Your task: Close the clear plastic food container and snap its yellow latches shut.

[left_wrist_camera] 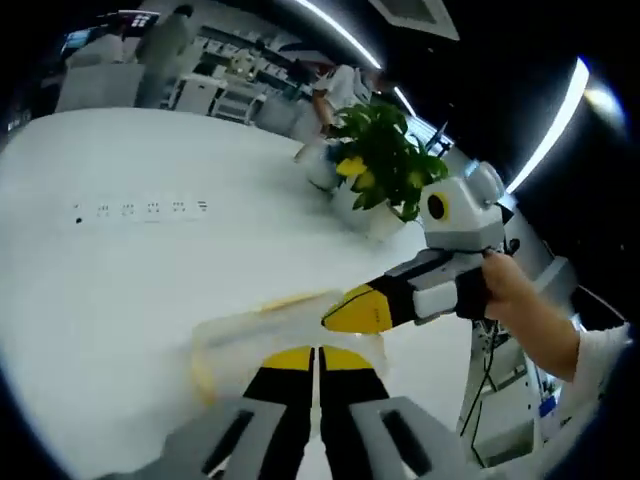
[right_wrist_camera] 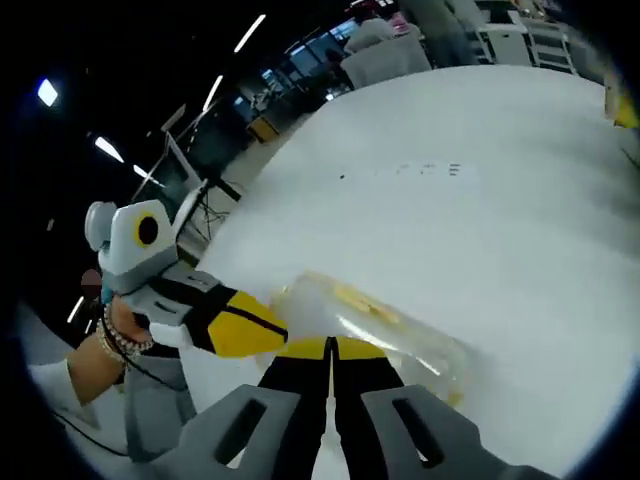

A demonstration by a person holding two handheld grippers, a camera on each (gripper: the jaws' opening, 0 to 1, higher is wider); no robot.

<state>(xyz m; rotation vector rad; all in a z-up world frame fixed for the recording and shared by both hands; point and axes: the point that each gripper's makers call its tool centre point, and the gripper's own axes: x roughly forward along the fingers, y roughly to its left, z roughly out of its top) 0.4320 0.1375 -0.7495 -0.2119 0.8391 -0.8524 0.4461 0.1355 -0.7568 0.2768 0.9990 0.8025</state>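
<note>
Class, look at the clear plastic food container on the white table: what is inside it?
Through the container only yellow latch pieces and blurred walls show; contents cannot be made out. Both grippers cover its near edge.

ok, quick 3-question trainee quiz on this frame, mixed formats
1. True or false: in the left gripper view, the left claw has its jaws wide open.
2. Multiple choice: the right claw comes into the left gripper view from the right, and its yellow tips rest at: A) the potted plant B) the clear food container C) the table's edge.
3. Fill in: in the right gripper view, the right claw meets the container with jaws ____.

Key: 1 false, they are closed together. 2 B. 3 shut.
</note>
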